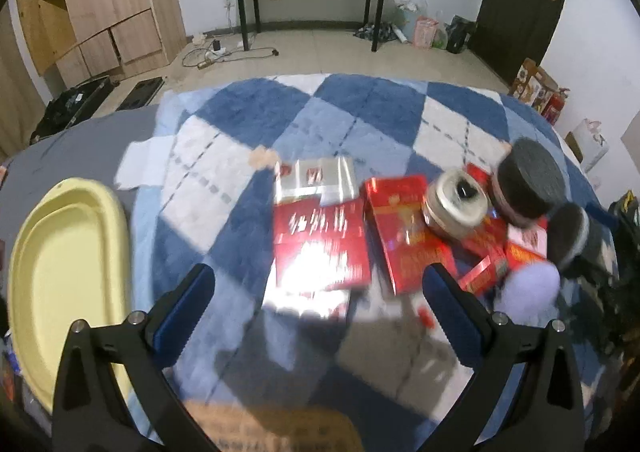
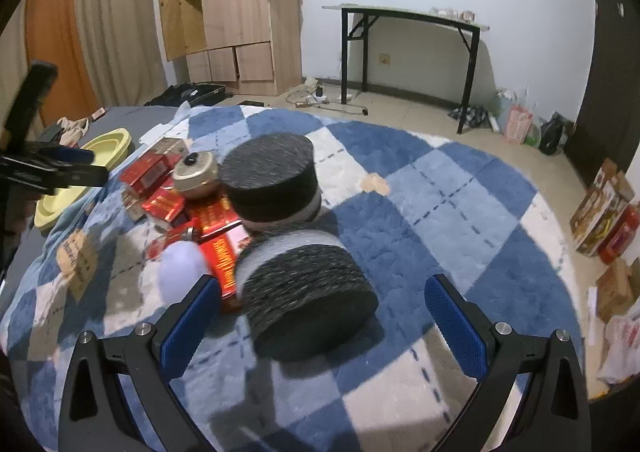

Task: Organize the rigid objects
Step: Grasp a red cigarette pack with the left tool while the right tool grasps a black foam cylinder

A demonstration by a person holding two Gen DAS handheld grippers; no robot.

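Red shiny boxes [image 1: 320,240] lie in a pile on my blue and white checked rug [image 2: 440,187], with two round dark grey tubs [image 2: 308,292] beside them. My left gripper [image 1: 318,292] and right gripper [image 2: 322,306] both hang wide open, holding nothing. A yellow plastic tray [image 1: 60,252] sits off to the left.

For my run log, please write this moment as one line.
left gripper: open, over red boxes | right gripper: open, at dark round box | yellow tray: holds nothing visible | blanket: items piled
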